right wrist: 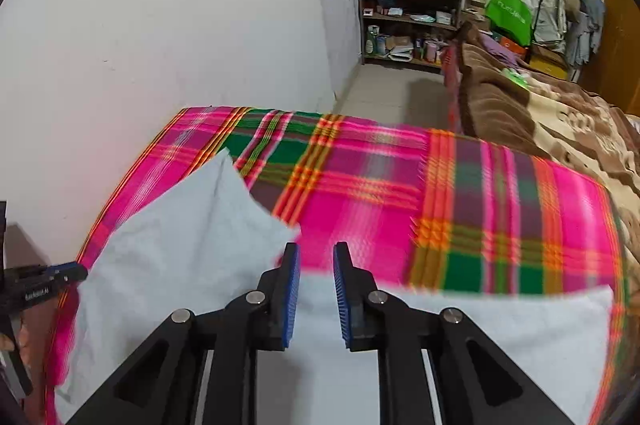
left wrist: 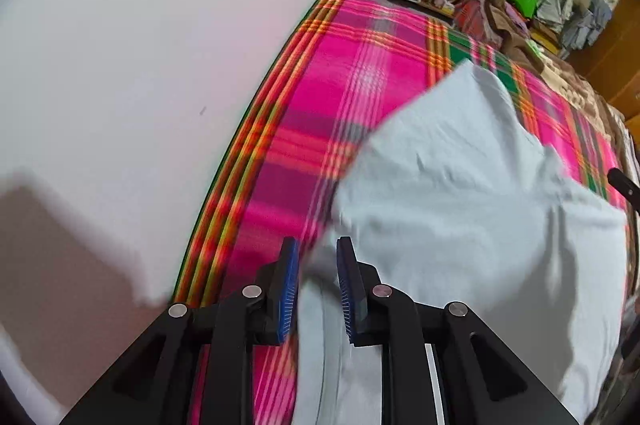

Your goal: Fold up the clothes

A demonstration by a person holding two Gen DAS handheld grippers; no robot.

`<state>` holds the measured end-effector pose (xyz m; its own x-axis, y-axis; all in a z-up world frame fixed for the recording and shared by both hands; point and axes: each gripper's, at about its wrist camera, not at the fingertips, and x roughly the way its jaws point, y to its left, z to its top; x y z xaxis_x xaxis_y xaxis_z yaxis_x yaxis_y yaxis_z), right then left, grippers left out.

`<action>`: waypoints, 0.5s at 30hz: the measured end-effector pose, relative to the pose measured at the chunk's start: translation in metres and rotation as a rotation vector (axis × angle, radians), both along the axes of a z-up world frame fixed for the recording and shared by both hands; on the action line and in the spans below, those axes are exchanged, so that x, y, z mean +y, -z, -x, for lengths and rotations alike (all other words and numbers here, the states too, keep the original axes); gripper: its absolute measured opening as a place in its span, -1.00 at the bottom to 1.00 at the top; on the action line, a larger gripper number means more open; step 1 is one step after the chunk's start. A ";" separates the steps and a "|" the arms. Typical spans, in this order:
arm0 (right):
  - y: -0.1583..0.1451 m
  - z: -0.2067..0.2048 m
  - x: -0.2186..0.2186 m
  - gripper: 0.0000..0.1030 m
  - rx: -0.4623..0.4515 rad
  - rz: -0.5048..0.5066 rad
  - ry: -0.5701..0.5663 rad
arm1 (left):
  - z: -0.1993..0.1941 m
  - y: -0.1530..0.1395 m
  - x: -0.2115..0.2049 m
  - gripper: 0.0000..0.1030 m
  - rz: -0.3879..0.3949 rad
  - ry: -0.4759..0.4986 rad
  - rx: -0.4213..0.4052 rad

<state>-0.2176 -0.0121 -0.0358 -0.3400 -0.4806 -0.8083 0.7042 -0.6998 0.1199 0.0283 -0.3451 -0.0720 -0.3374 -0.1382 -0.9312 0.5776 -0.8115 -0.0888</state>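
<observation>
While the pale blue garment lies spread on the plaid bed cover, both tools hang over its near edge — left tool and right tool with pads apart, gripping nothing.

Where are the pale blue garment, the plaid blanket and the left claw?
pale blue garment (left wrist: 460, 209): left wrist view, middle of the fabric.
plaid blanket (right wrist: 360, 193): right wrist view, bare pink patch beyond the garment.
left claw (left wrist: 318, 289): left wrist view, midway between the blue fingertips, jaws apart with cloth between them.
</observation>
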 end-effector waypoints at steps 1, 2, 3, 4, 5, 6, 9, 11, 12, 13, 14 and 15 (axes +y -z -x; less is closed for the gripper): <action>-0.004 -0.012 0.008 -0.66 0.010 -0.013 -0.007 | -0.009 -0.004 0.006 -0.59 -0.005 0.009 0.001; -0.008 -0.025 0.017 -0.65 0.019 -0.025 -0.014 | -0.022 -0.009 0.015 -0.59 0.005 0.016 0.000; -0.010 -0.040 0.024 -0.64 0.023 -0.037 -0.023 | -0.035 -0.015 0.024 -0.59 0.016 0.022 -0.001; -0.011 -0.058 0.032 -0.63 0.019 -0.041 -0.035 | -0.051 -0.019 0.035 -0.59 0.014 0.020 0.003; -0.010 -0.072 0.037 -0.63 0.009 -0.038 -0.050 | -0.067 -0.022 0.045 -0.59 0.013 0.017 0.006; -0.008 -0.089 0.046 -0.63 -0.003 -0.033 -0.074 | -0.083 -0.026 0.055 -0.59 0.012 0.015 0.010; -0.001 -0.141 0.071 -0.63 -0.037 -0.017 -0.144 | -0.140 -0.029 0.086 -0.59 -0.006 -0.038 0.018; 0.004 -0.176 0.088 -0.63 -0.060 -0.007 -0.193 | -0.179 -0.026 0.111 -0.59 -0.022 -0.081 0.008; 0.005 -0.196 0.095 -0.63 -0.068 -0.003 -0.228 | -0.197 -0.023 0.121 -0.59 -0.035 -0.094 0.001; 0.006 -0.215 0.102 -0.63 -0.076 0.001 -0.263 | -0.215 -0.018 0.135 -0.59 -0.048 -0.098 -0.014; 0.007 -0.235 0.110 -0.63 -0.083 0.006 -0.300 | -0.230 -0.014 0.146 -0.59 -0.052 -0.104 -0.026; 0.007 -0.255 0.117 -0.63 -0.085 0.013 -0.352 | -0.244 -0.010 0.156 -0.59 -0.057 -0.109 -0.038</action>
